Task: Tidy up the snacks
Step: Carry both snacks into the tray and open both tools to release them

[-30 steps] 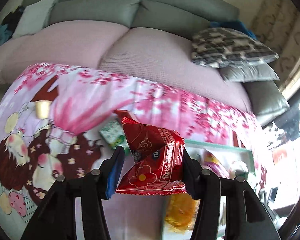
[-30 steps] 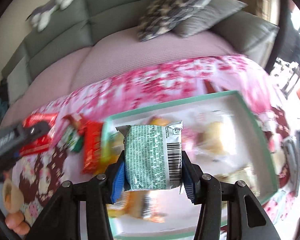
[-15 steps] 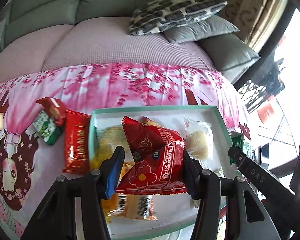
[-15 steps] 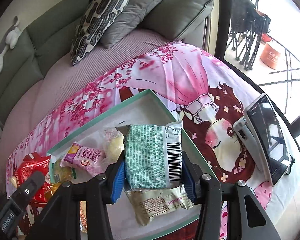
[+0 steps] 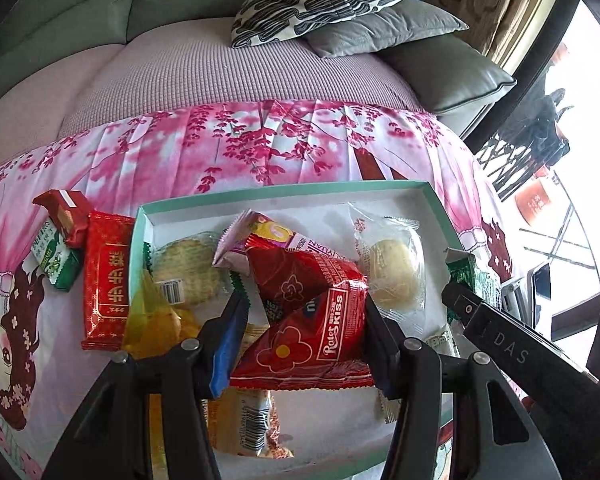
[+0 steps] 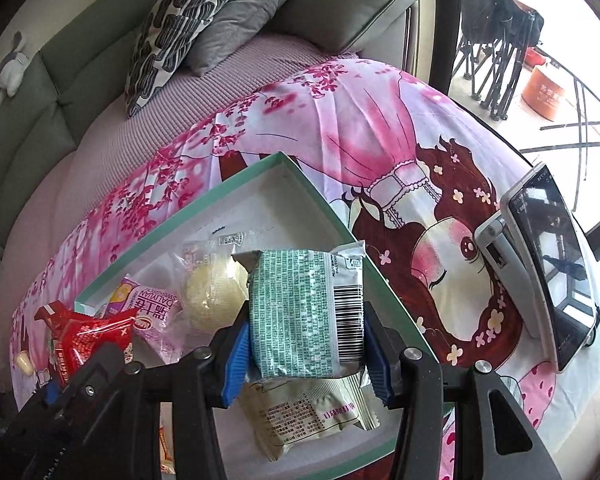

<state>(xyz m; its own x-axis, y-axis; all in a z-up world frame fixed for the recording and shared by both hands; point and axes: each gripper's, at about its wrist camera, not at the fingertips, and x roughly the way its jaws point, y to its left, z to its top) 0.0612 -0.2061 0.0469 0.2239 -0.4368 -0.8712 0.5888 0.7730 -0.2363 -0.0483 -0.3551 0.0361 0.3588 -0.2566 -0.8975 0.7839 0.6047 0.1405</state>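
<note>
Holding the red packet (image 5: 306,316) in your left gripper (image 5: 300,332) and the green-white packet (image 6: 306,314) in your right gripper (image 6: 306,354), you hover over the crowded tray (image 5: 440,208). Releasing near its rim probably lets the green-white packet slide onto the cloth (image 6: 380,136).

The red snack packet (image 5: 304,320) carries a white label reading "Rater KISS". The pink-and-white wrapper (image 6: 148,304) shows "DALIYUAN" with Chinese characters beside it. The other gripper's black body (image 5: 508,344) bears "DAS". The barcode on the green-printed packet (image 6: 306,312) is illegible.
</note>
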